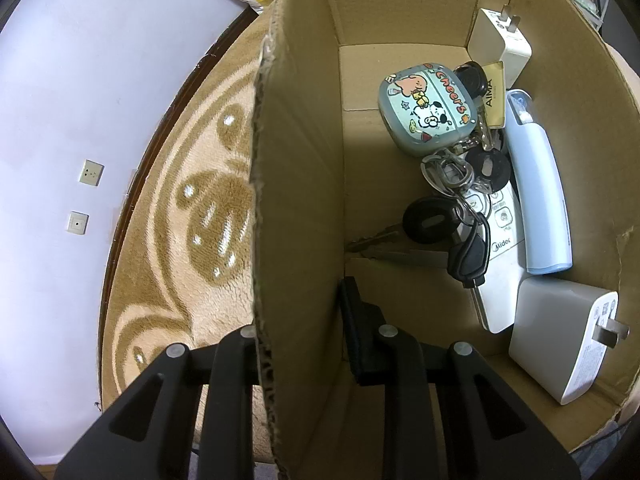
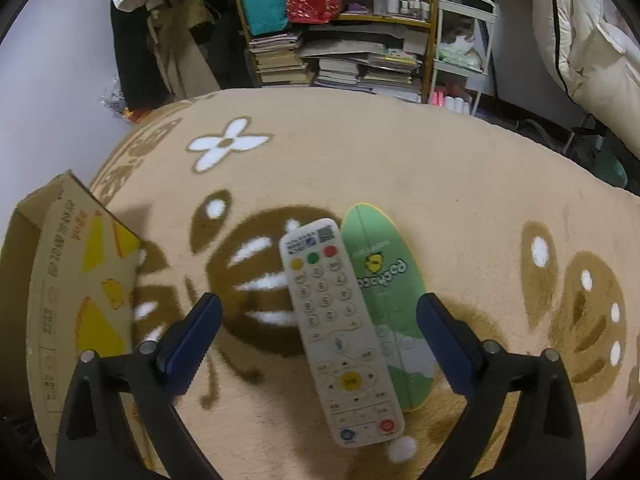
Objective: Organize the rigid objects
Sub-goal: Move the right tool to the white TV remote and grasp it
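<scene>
I'm seeing the white remote (image 2: 339, 328) lying face up on the blanket (image 2: 440, 184), touching the green remote (image 2: 384, 280) along its right edge, both pointing away from the camera. My right gripper (image 2: 318, 334) is sitting spread wide, blue pads (image 2: 188, 336) flanking the pair, neither pad touching them. The box (image 2: 60, 280) is standing just left of that gripper, printed side facing it. From the left wrist I'm looking down into the box: my left gripper (image 1: 298, 320) is straddling the near cardboard wall (image 1: 296, 200), one finger inside and one outside, pinching it as far as I can tell, though the outer finger is hidden behind the wall. Inside, things are piling up on the right side: a cartoon case (image 1: 426, 108), a key bunch (image 1: 452, 196) lying over a white Midea remote (image 1: 502, 248), a pale blue device (image 1: 540, 196) beside it, one charger (image 1: 564, 336) near me with prongs pointing right, another charger (image 1: 500, 40) leaning in the far corner. The left half of the box floor is showing bare cardboard. Outside the box, the blanket is running up to a white wall (image 1: 80, 80) with two sockets (image 1: 91, 173).
</scene>
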Demonstrator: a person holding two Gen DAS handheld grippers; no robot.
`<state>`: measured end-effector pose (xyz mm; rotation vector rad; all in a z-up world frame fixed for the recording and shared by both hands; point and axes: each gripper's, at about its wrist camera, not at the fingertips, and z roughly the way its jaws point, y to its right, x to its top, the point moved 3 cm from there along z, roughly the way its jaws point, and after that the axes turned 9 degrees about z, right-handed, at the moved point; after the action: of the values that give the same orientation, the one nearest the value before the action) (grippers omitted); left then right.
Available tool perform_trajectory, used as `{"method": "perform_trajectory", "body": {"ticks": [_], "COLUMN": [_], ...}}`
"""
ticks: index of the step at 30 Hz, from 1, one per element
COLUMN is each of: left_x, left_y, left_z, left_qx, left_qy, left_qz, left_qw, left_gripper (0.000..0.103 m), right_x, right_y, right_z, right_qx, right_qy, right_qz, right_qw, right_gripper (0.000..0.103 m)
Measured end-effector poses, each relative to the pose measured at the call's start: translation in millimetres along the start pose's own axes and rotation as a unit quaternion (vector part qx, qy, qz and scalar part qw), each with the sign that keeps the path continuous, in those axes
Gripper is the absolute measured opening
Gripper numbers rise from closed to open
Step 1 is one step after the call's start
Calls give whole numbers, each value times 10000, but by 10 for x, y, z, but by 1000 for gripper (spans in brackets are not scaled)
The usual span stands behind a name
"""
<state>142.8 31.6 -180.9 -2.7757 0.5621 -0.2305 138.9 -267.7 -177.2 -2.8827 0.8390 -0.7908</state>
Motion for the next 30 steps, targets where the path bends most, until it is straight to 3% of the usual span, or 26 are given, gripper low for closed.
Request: {"method": "perform_trajectory", "body": {"ticks": [6,8,13,16,21,24,30], "left_x": [-1,0,4,7,11,13,13], "left_y": [-2,0,5,3,4,8,17], "left_z": [1,1,1,5,13,13,17], "left_qx": [5,16,-23,-10,-3,2,4], "left_qy": [-3,-9,-14,-15,-23,-26,-28], "left_qz": [5,11,-24,-9,2,10,15], "left_qw": [10000,10000,10000,10000,10000,10000,10000], "left_gripper": [23,23,23,23,23,23,23], "right_x": [-48,-59,-105,-98,-84,-126,-169], "right_y": [70,33,62,77,44,-18,-119], "right_z": [121,131,181,168,141,186,257], "right_qx": [15,17,-207,-302,186,355,189], "right_qy": [-223,-242,-226,-190,-308,-420,-350], "right_qz": [225,129,74,25,179,118,5], "right_qw": [9995,9996,9995,9994,9992,9984,9992], "right_gripper": [101,95,91,81,63,62,62]}}
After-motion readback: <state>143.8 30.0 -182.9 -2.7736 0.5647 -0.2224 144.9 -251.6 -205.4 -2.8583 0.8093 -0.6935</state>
